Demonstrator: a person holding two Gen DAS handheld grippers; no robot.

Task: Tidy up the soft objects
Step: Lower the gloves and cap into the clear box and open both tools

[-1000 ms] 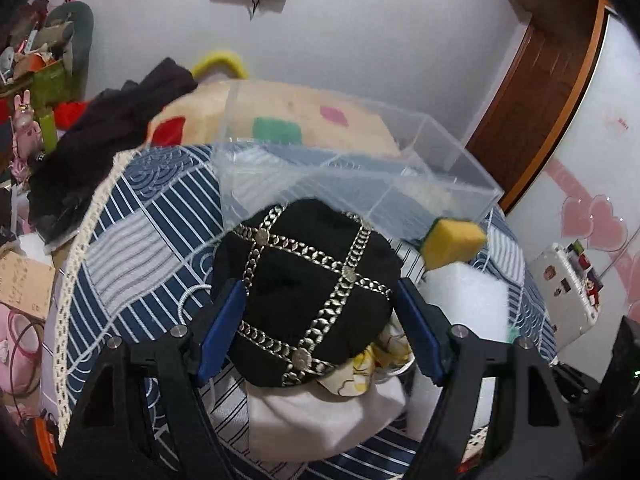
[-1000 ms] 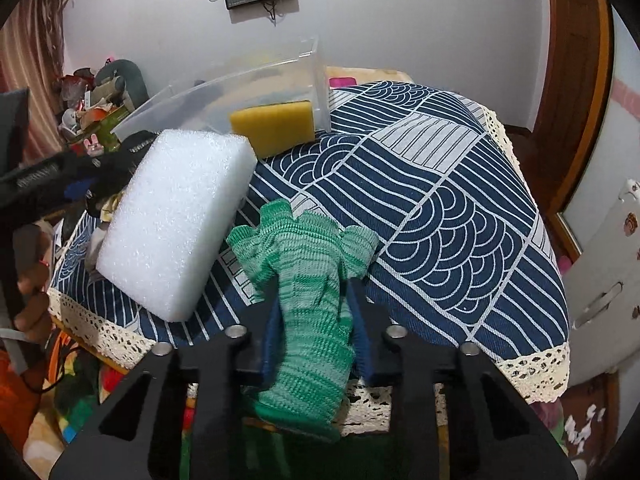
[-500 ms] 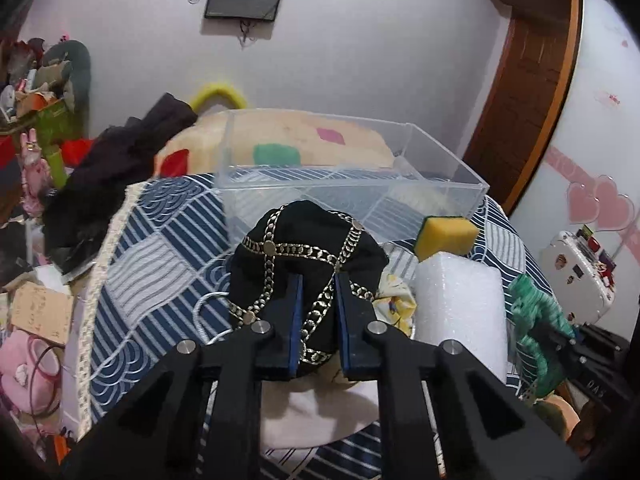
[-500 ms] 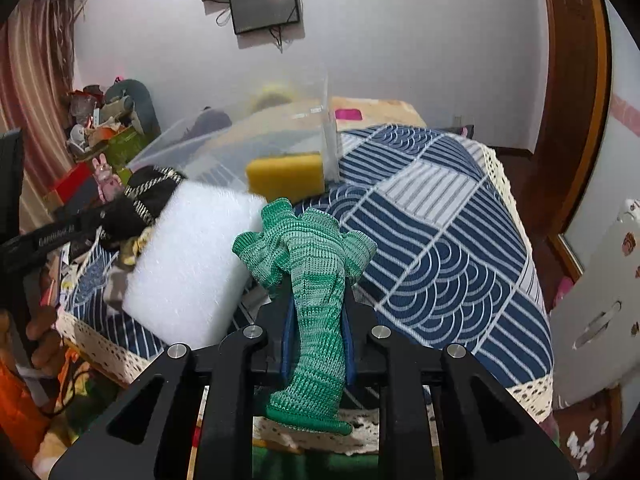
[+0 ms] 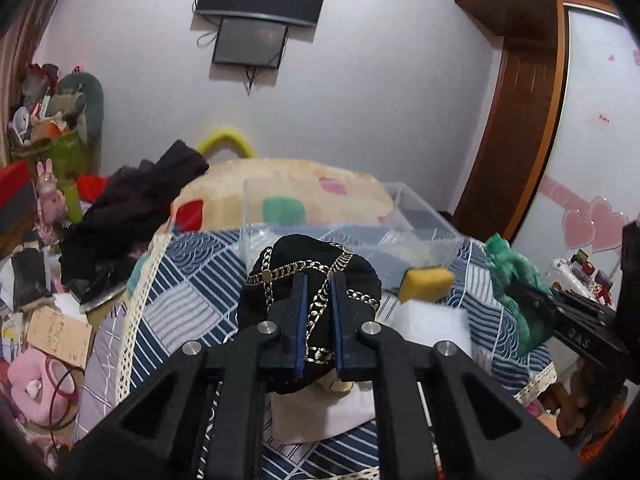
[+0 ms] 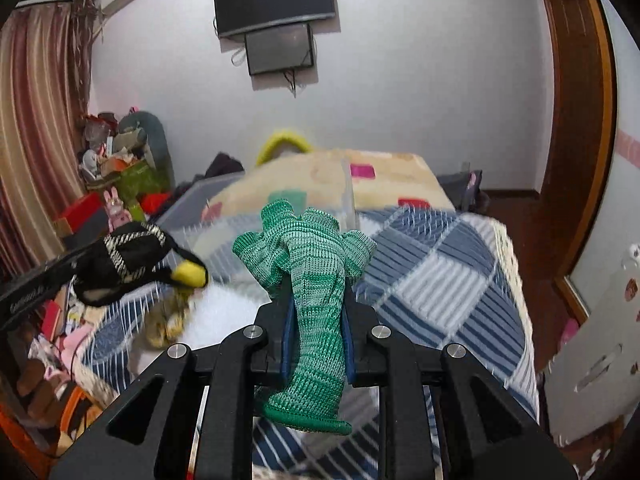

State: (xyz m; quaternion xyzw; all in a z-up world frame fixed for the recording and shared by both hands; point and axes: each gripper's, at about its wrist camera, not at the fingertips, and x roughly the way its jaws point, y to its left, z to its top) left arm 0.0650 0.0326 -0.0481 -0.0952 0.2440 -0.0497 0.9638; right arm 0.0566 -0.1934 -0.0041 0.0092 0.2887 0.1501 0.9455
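My left gripper (image 5: 318,316) is shut on a black hat with gold chains (image 5: 280,276) and holds it above the blue patterned tablecloth (image 5: 188,300). The hat also shows in the right wrist view (image 6: 120,264). My right gripper (image 6: 314,312) is shut on a green knit glove (image 6: 308,272), lifted above the table; the glove also shows in the left wrist view (image 5: 516,280). A clear plastic bin (image 5: 340,220) stands behind the hat. A yellow sponge (image 5: 426,282) and a white foam block (image 5: 428,320) lie on the cloth in front of the bin.
A white cloth and a yellow patterned cloth (image 5: 332,404) lie under the hat. A bed with a patterned blanket (image 5: 288,184) stands behind the table. Dark clothes (image 5: 132,216) and clutter pile up at the left. A wooden door (image 5: 516,140) is at the right.
My left gripper closed on the black hat and lifted it. My right gripper rose with the green glove, away from the tablecloth.
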